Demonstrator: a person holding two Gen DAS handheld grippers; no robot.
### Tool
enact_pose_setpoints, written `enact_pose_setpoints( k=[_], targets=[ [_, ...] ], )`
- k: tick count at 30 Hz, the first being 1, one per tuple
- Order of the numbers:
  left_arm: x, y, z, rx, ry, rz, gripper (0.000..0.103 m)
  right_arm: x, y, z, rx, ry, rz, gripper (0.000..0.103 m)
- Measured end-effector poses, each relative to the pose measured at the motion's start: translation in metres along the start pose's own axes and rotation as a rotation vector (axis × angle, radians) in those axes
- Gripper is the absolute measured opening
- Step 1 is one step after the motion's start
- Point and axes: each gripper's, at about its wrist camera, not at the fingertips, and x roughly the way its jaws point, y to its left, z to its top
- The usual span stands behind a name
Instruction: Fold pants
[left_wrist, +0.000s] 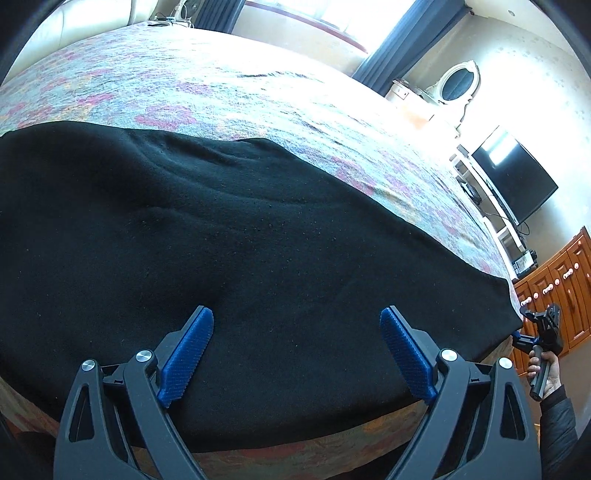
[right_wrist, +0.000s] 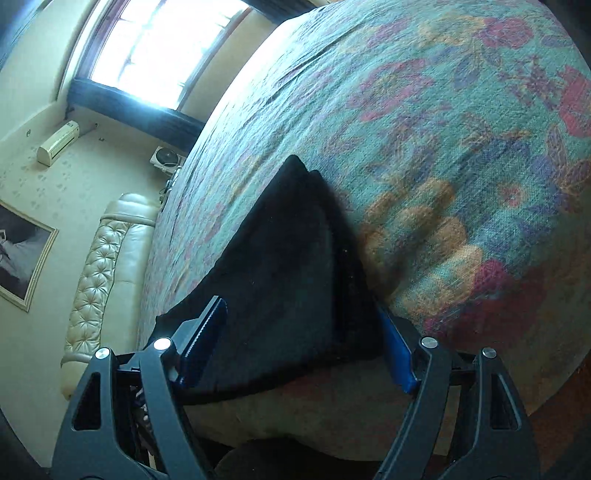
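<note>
Black pants (left_wrist: 229, 236) lie between both grippers' wide-spread fingers (left_wrist: 188, 354).

Left gripper (left_wrist: 297, 354), right gripper (right_wrist: 303, 343): fingers spread.

One pants (left_wrist: 236, 236), two grippers (left_wrist: 295, 354)

The pants (left_wrist: 240, 258) run off the left edge; the bedspread (right_wrist: 461, 166) pattern is blurred.
</note>
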Motion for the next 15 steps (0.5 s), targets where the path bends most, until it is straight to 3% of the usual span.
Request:
enact_pose_setpoints(
  k=[2, 4, 10, 15],
  targets=[
    [-0.001, 0.001, 0.0, 0.001, 0.0, -0.004, 0.091, -0.002, -0.005, 0.0, 0.051, -0.019, 0.031, 0.073],
    [0.001, -0.002, 0.001, 0.004, 0.0, -0.009, 0.091, -0.002, -0.013, -0.002, 0.106, -0.019, 0.038, 0.029],
    [0.0, 0.002, 0.002, 0.0, 0.004, -0.021, 0.091, 0.0, -0.009, -0.009, 0.095, -0.044, -0.014, 0.025],
    [-0.007, 0.011, 0.007, -0.057, 0.008, -0.052, 0.091, -0.007, 0.029, -0.009, 0.049, -0.097, 0.0, 0.023]
  ],
)
